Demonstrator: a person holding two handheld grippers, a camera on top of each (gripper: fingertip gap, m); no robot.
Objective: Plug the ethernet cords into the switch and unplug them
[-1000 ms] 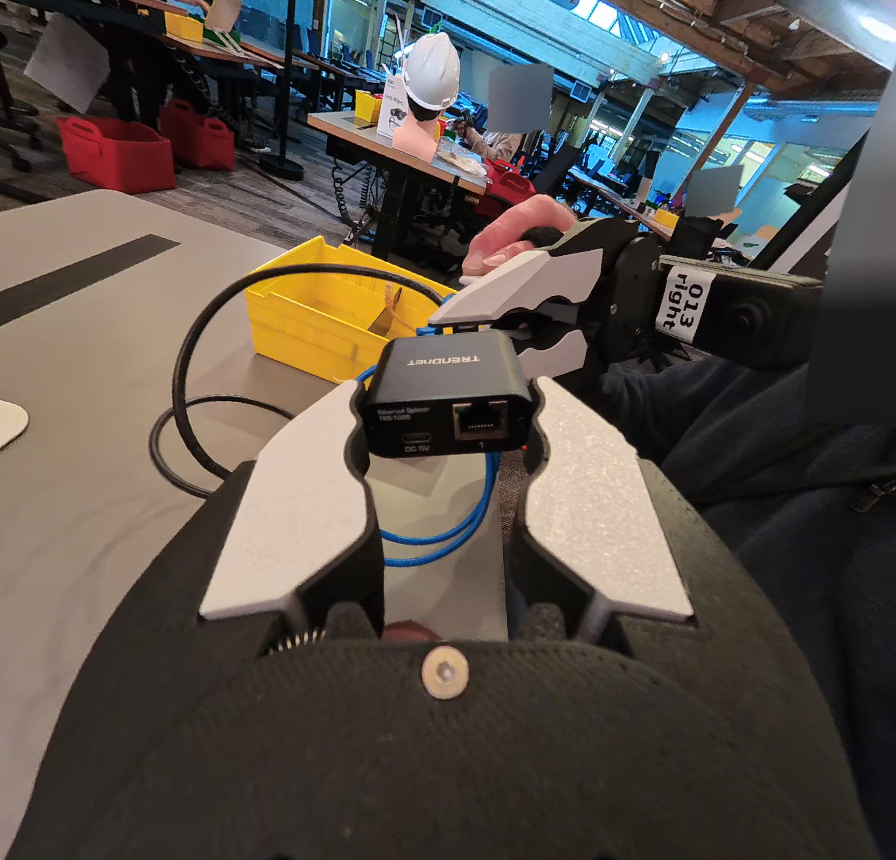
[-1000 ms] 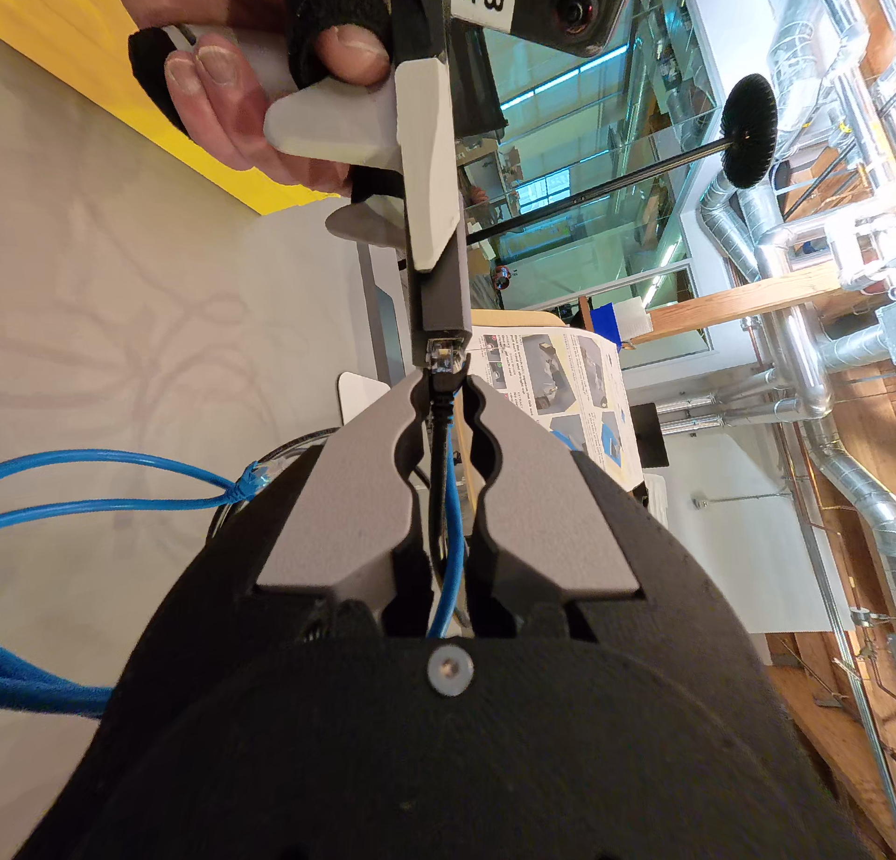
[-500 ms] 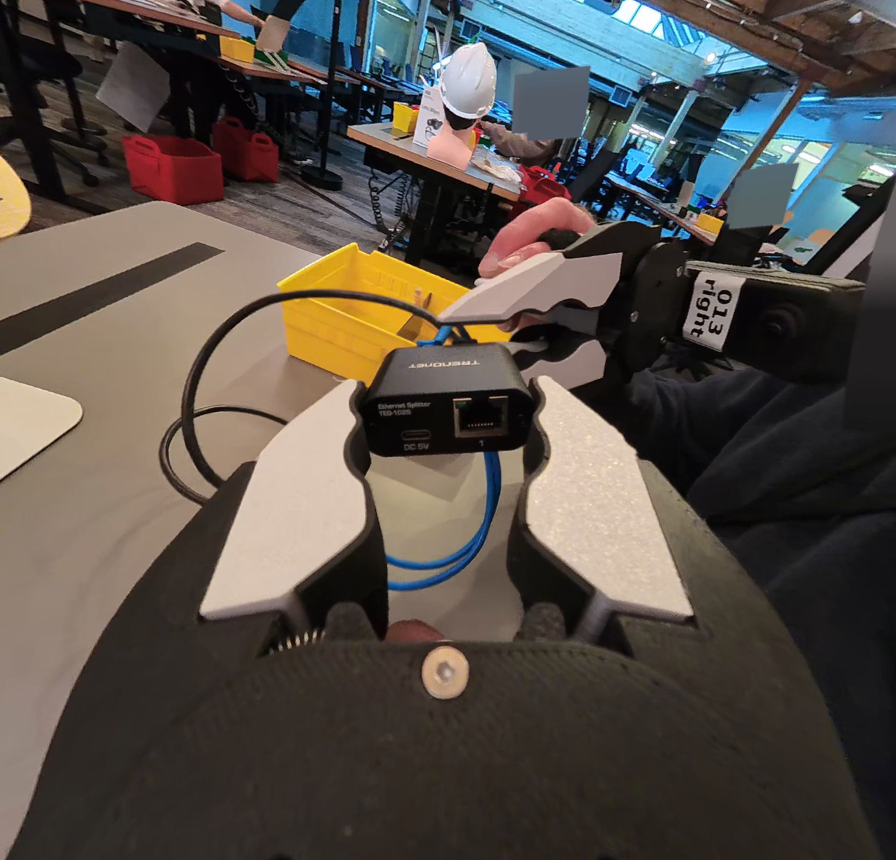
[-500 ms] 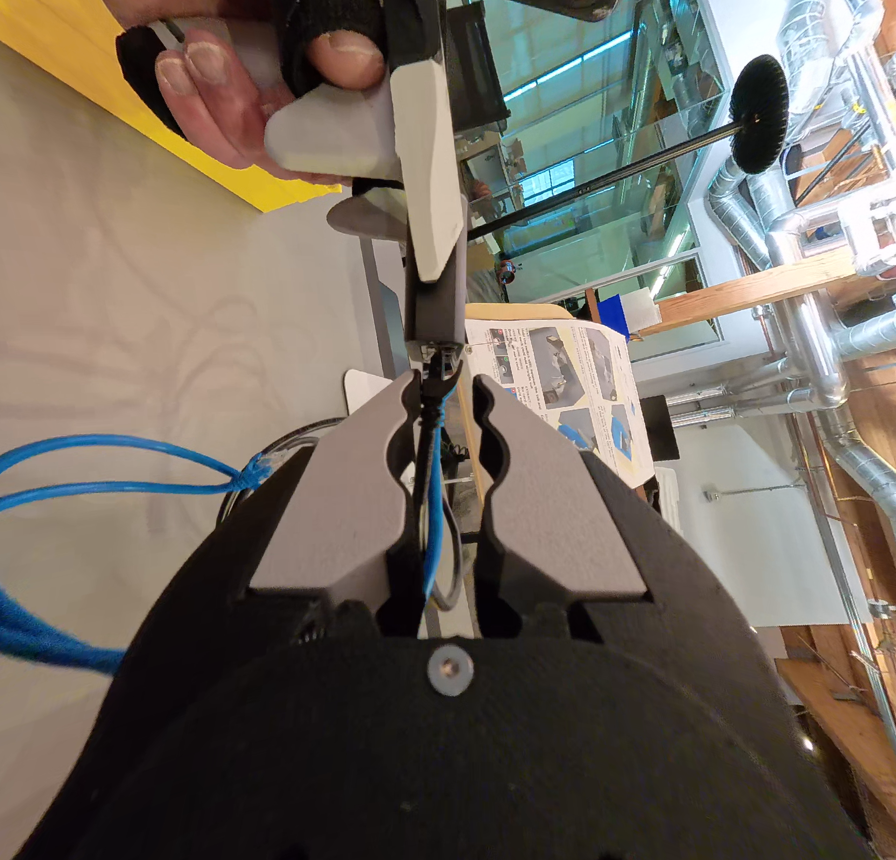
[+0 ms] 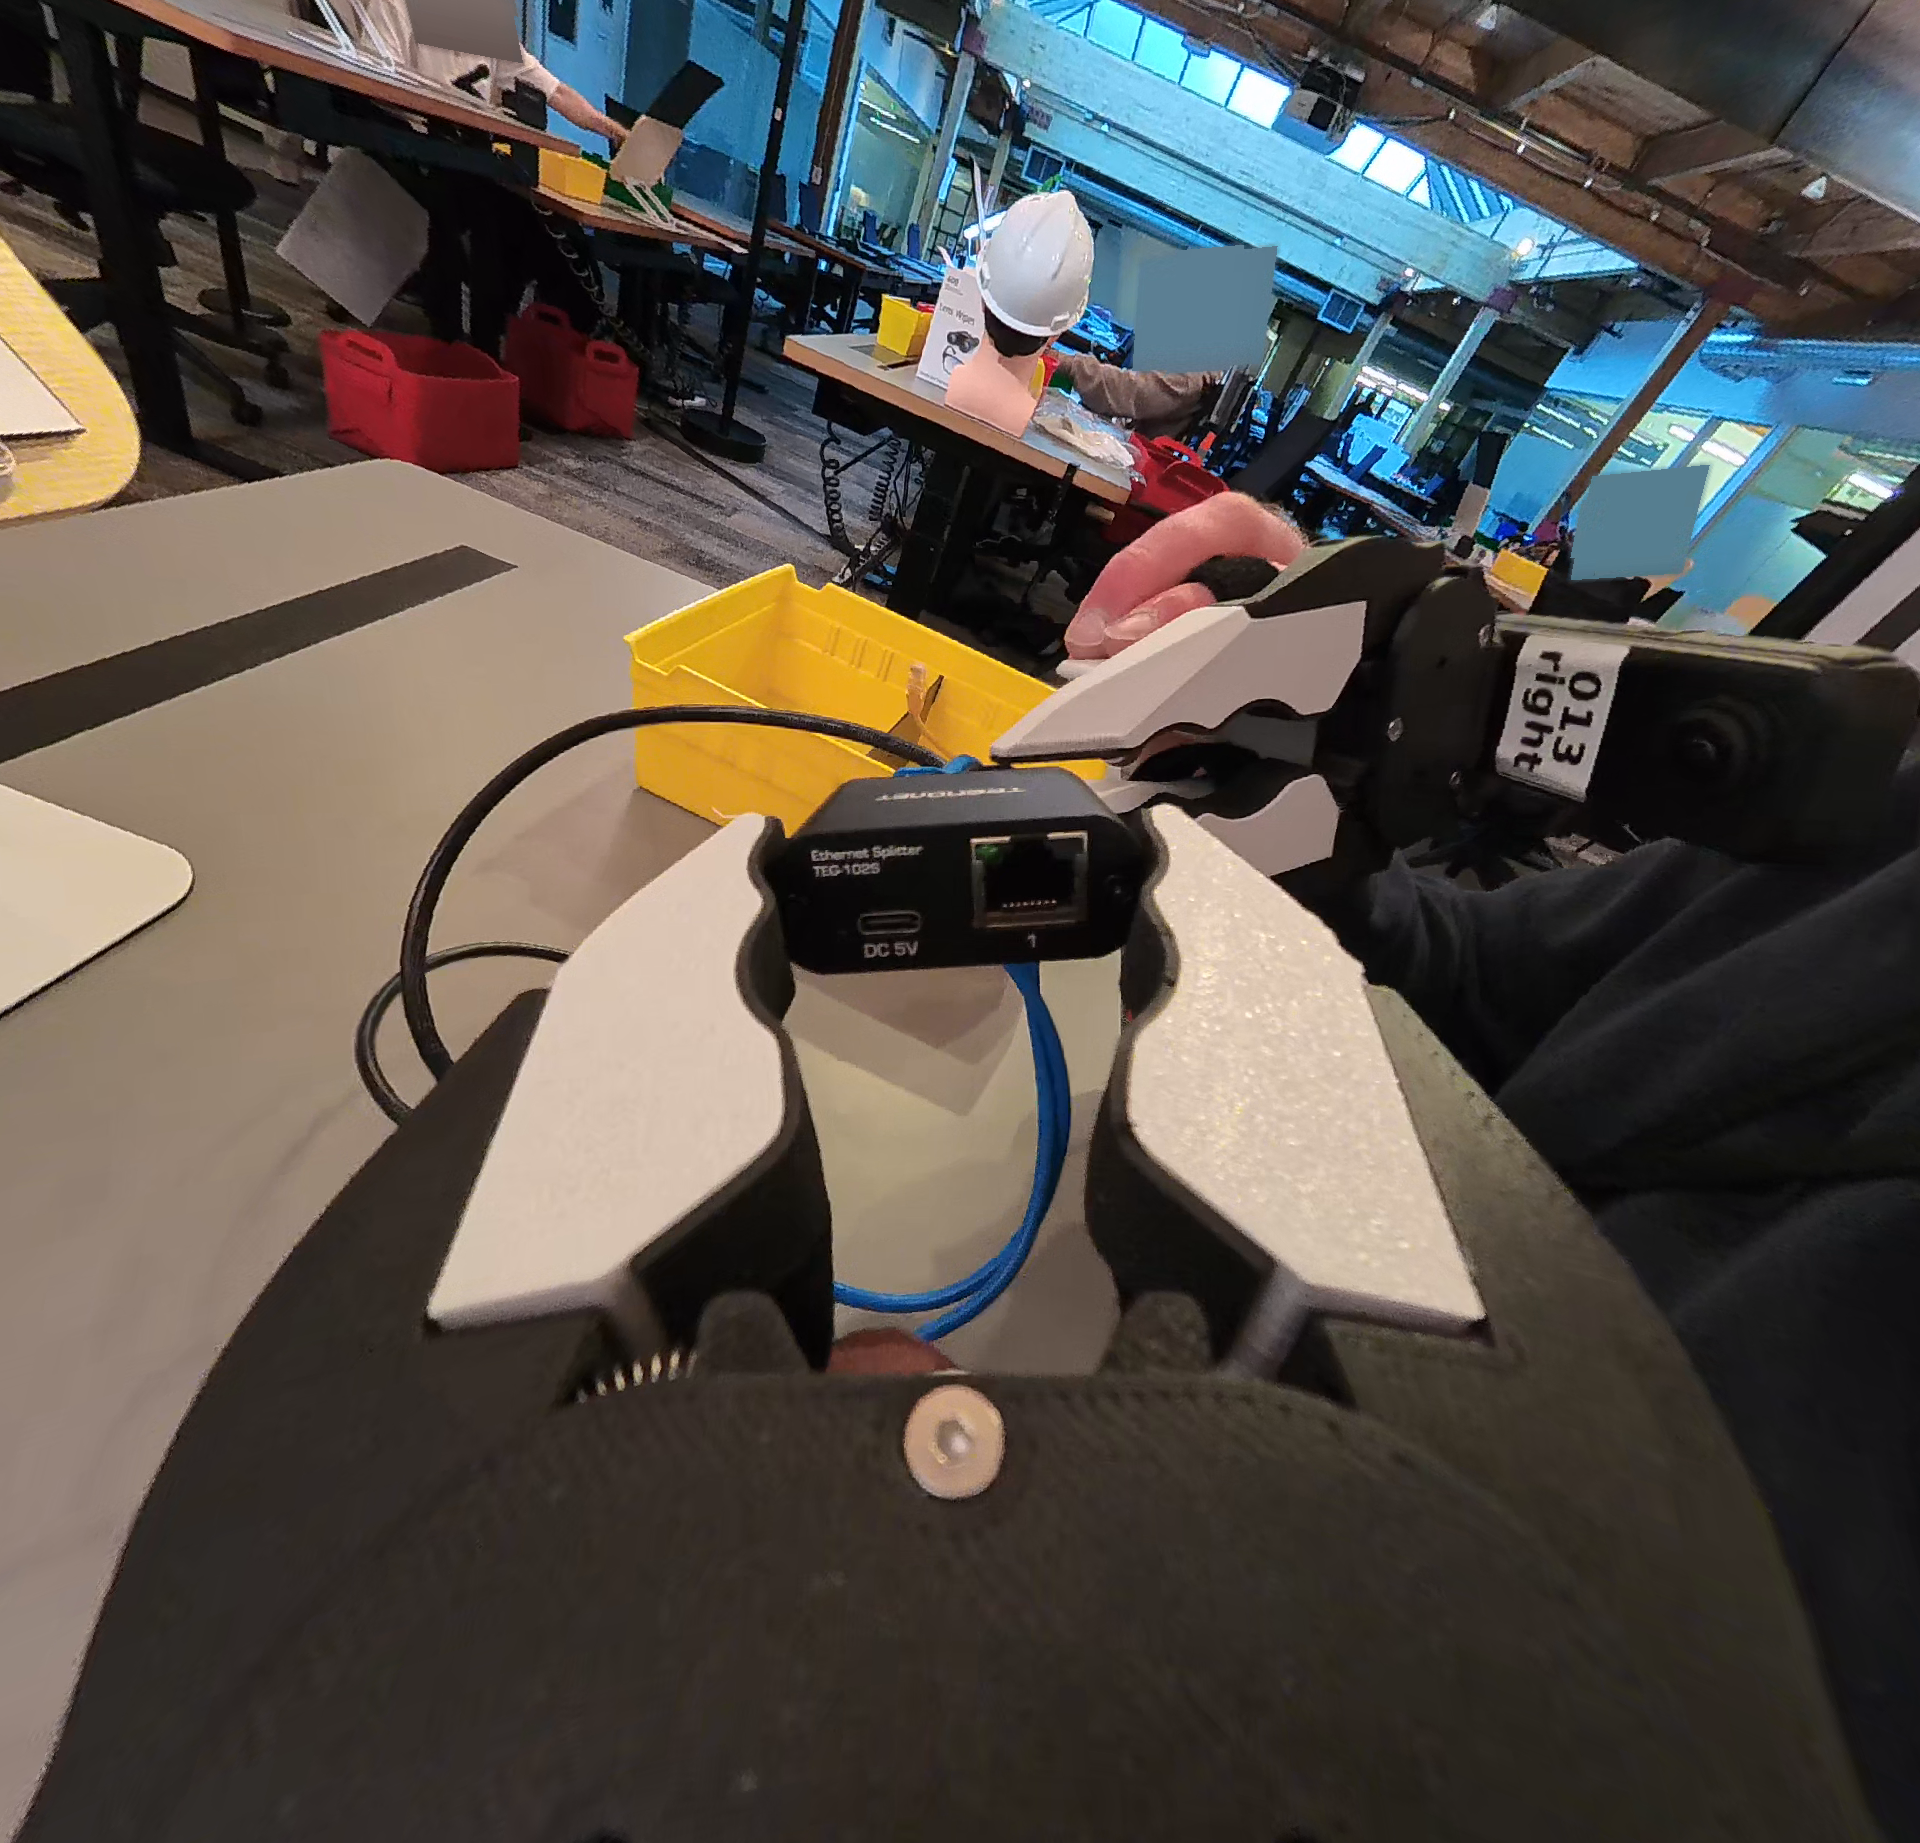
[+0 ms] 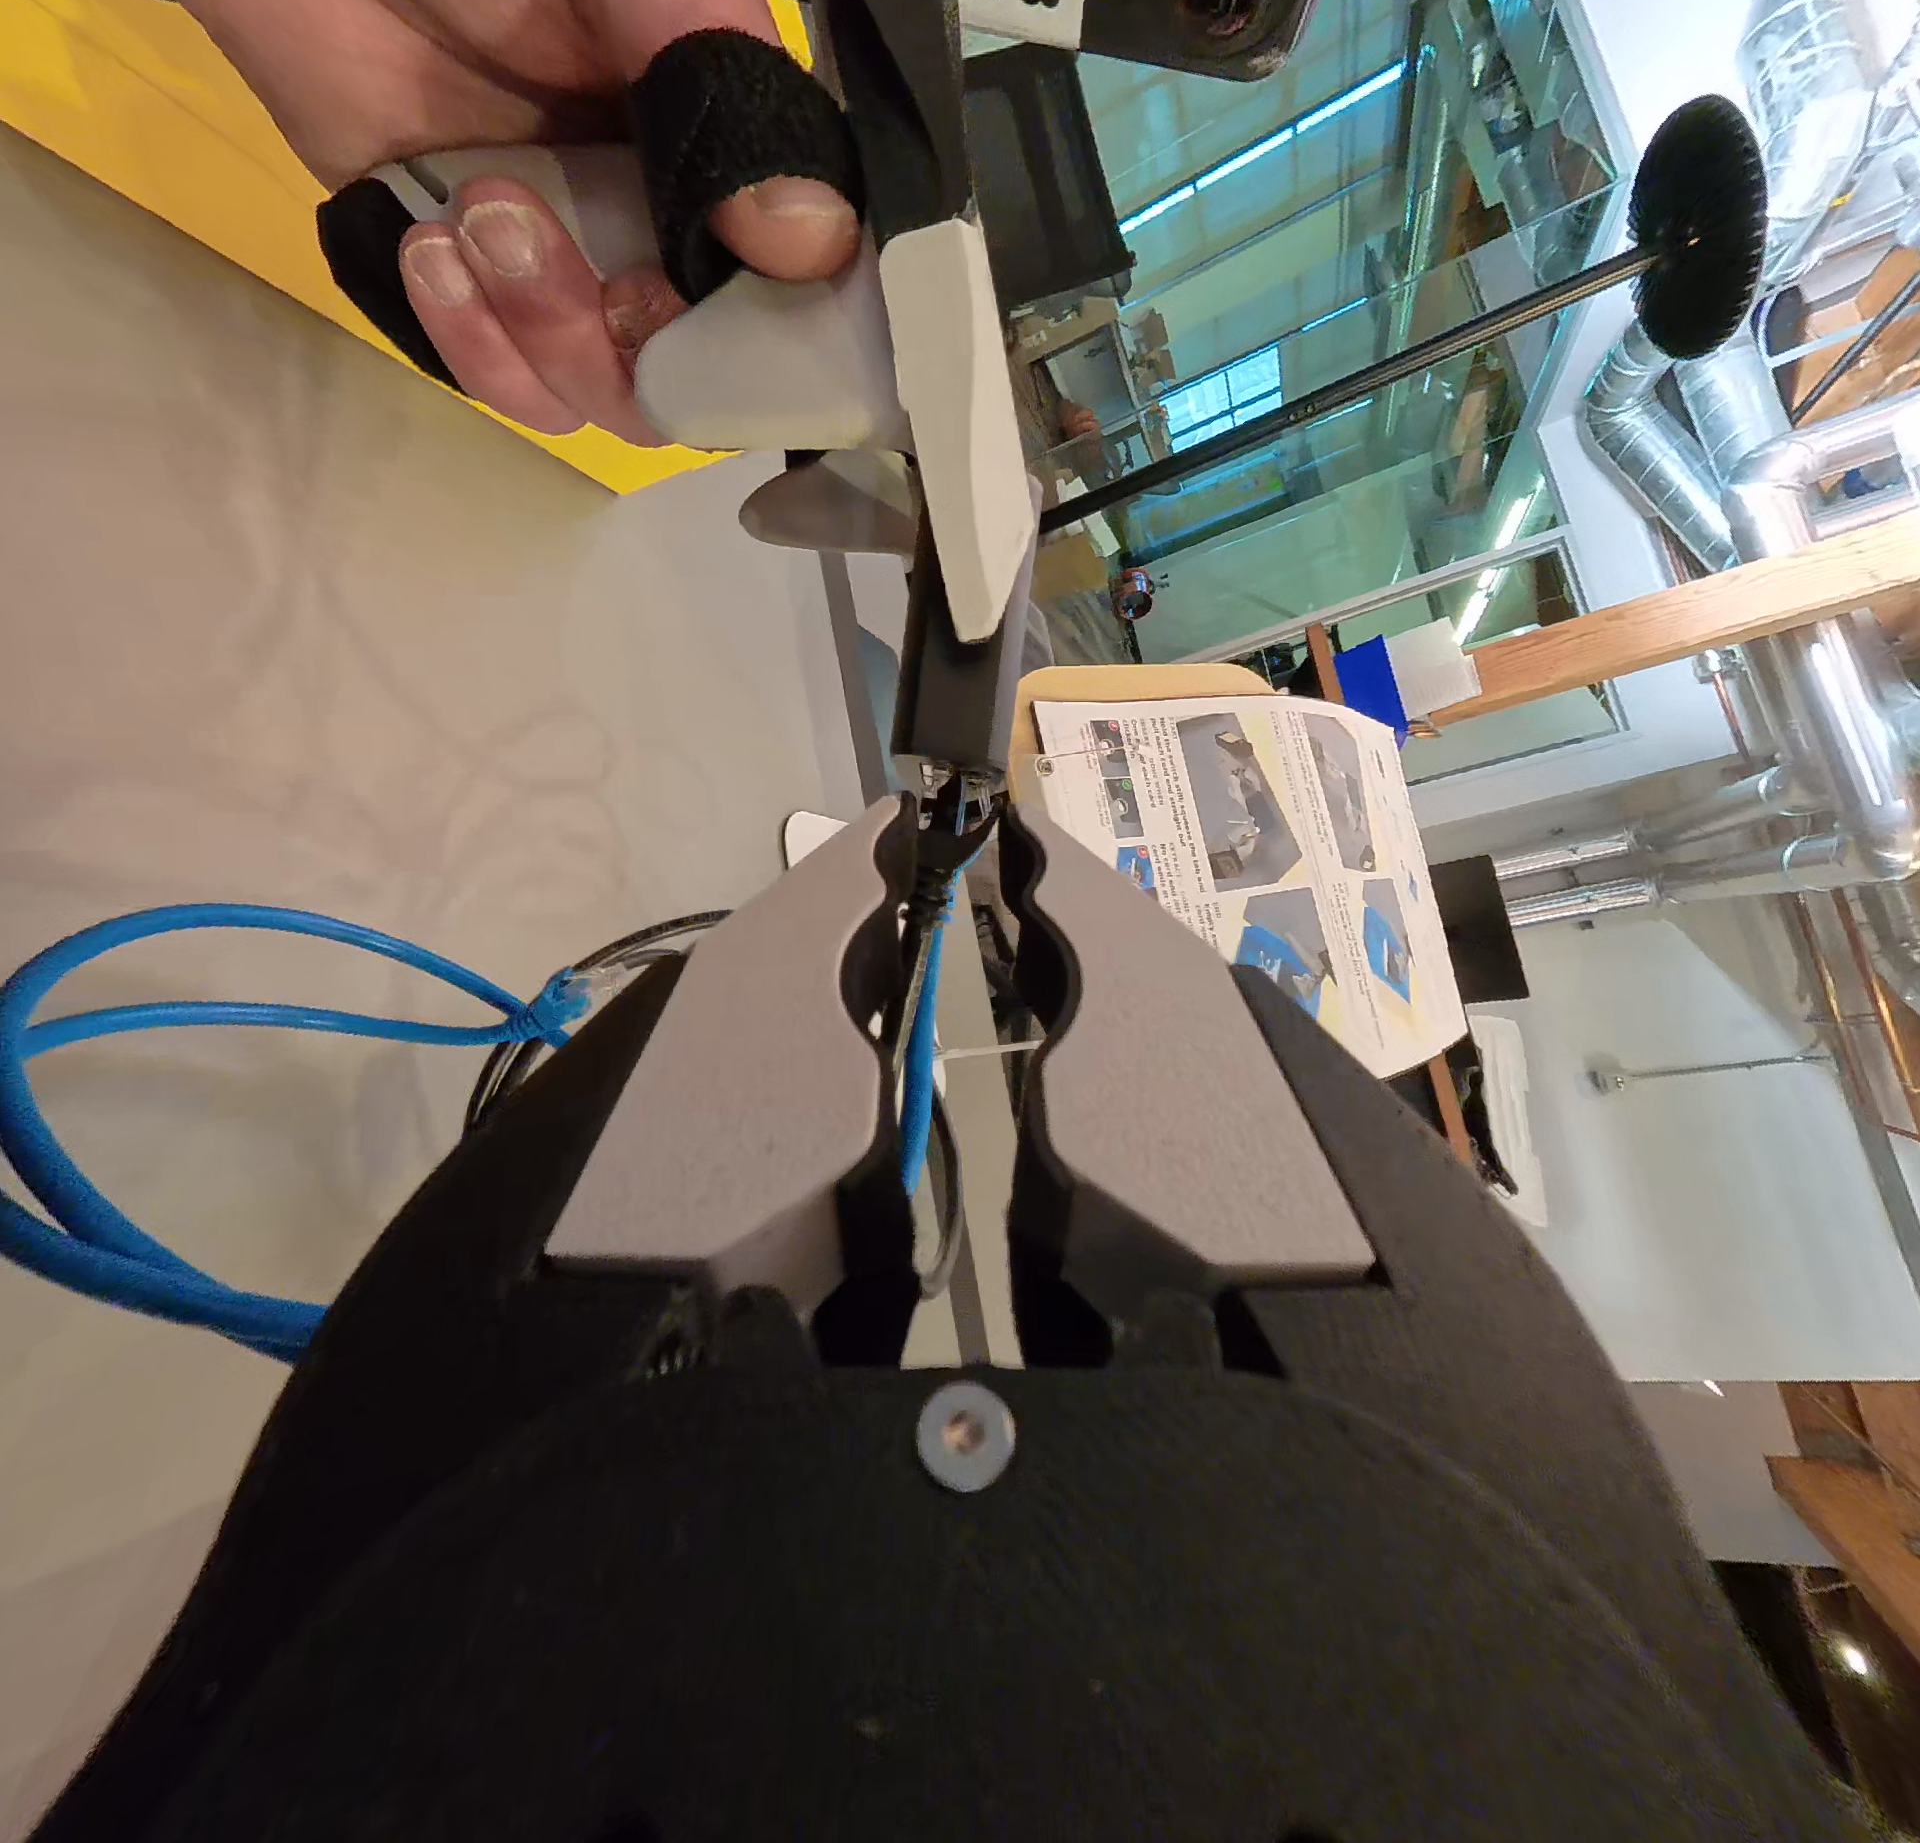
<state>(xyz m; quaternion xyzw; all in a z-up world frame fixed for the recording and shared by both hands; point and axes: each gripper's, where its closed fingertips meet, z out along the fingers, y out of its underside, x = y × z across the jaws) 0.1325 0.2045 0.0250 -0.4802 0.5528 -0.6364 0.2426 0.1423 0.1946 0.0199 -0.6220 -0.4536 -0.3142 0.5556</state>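
My left gripper is shut on the small black switch and holds it above the grey table, its empty front port facing the camera. A black cord and a blue cord run from the switch's far side. In the right wrist view the switch is edge-on, with both plugs at its near end. My right gripper is open, its fingers loosely either side of the black cord and the blue cord just behind the plugs. It also shows in the left wrist view.
A yellow bin stands on the grey table behind the switch. The blue cord's tied loops lie on the table at left. A white pad lies at left. A printed sheet lies beyond. A person's dark sleeve is at right. The tips of both grippers are at nearly the same place.
My right gripper's fingers have spread apart from the cords they were pinching. The left gripper still holds the switch, which has shifted only a little.
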